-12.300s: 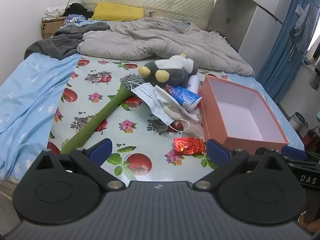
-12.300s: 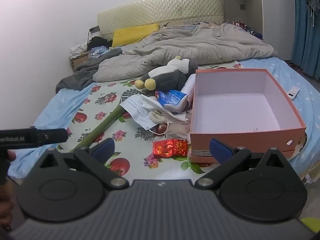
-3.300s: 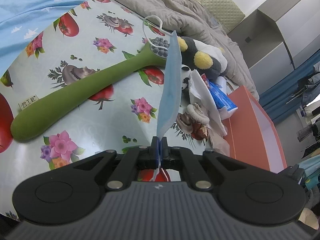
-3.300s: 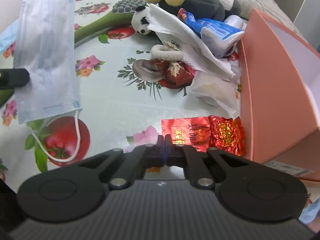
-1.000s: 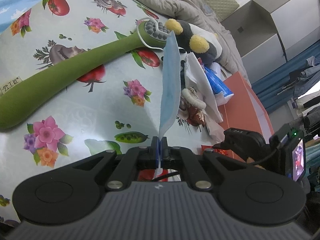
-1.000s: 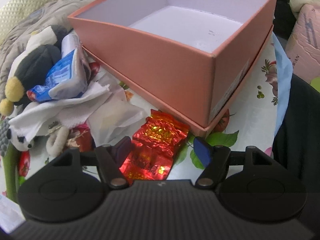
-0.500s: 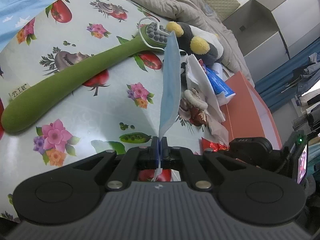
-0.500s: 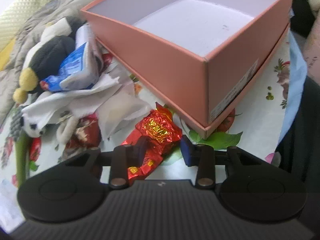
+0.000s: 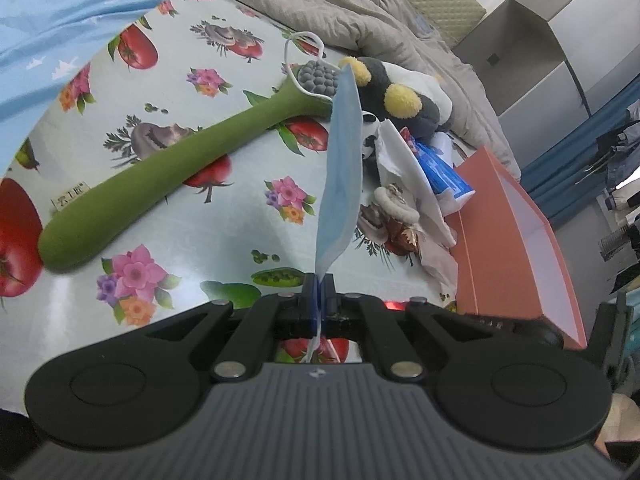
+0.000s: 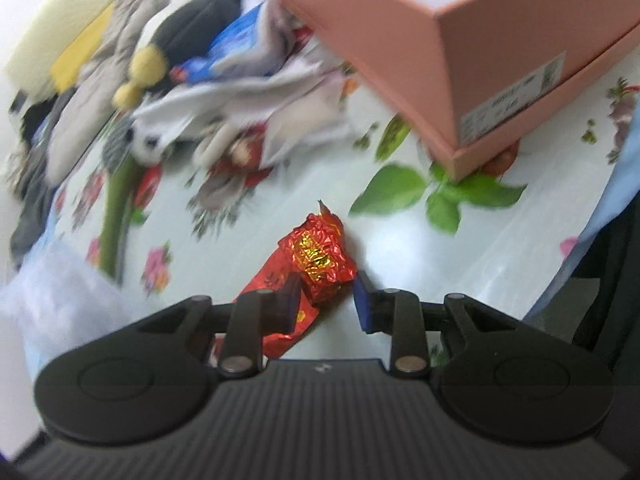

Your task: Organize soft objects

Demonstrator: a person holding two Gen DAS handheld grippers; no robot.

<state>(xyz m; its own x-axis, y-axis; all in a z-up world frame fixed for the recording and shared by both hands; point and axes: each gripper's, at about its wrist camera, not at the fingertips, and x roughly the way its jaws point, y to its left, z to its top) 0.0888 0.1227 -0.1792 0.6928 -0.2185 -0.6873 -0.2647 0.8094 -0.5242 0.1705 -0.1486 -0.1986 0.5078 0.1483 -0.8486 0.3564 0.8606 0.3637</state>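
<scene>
My left gripper is shut on the lower edge of a blue face mask, which stands edge-on above the flowered sheet with its ear loop hanging over the far end. In the blurred right wrist view, my right gripper points down at the sheet and its jaws are closing on a crumpled red foil packet. Both pads touch the packet's sides. A flatter red packet lies under the left finger. The open orange box stands just beyond, to the right.
A long green plush toothbrush lies across the sheet. A grey and white plush with yellow feet, white tissues and a blue packet are piled beside the orange box. A grey duvet covers the far bed.
The right gripper's jaws have narrowed from wide open around the red packet to touching it, and the view has swung so the box sits upper right. The left gripper has risen slightly with the mask.
</scene>
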